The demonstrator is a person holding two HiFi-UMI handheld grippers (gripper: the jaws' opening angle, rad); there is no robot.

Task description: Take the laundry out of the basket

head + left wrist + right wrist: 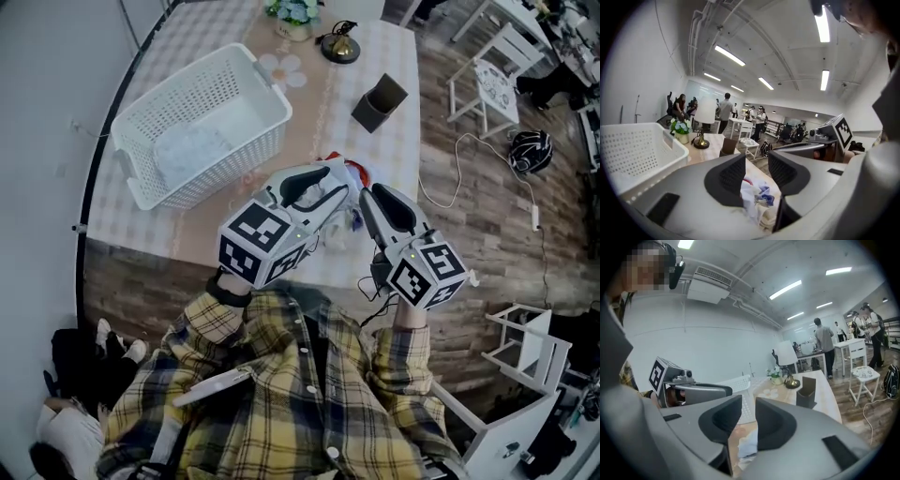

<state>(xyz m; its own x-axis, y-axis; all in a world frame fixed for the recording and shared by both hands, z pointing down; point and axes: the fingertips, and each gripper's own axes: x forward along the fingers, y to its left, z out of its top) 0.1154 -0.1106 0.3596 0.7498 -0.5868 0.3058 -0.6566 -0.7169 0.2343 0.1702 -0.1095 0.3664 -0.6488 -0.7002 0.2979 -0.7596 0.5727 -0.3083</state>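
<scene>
The white perforated basket (246,86) stands at the table's far left, with a pale garment (192,150) lying in its bottom. A small heap of white, blue and red laundry (353,219) lies on the table near the front edge. Both grippers hang side by side high above that heap. My left gripper (325,180) is open, and the heap (757,197) shows far below through the gap of the left gripper (757,164). My right gripper (367,195) (748,411) stands open by a narrower gap, with only the laundry (747,444) below. The basket (628,145) appears at the left.
A dark open box (379,103), a brass lamp (339,45) and a flower pot (295,14) stand on the far part of the table. White chairs (492,84) and a helmet (531,150) are on the wooden floor to the right. People stand far off.
</scene>
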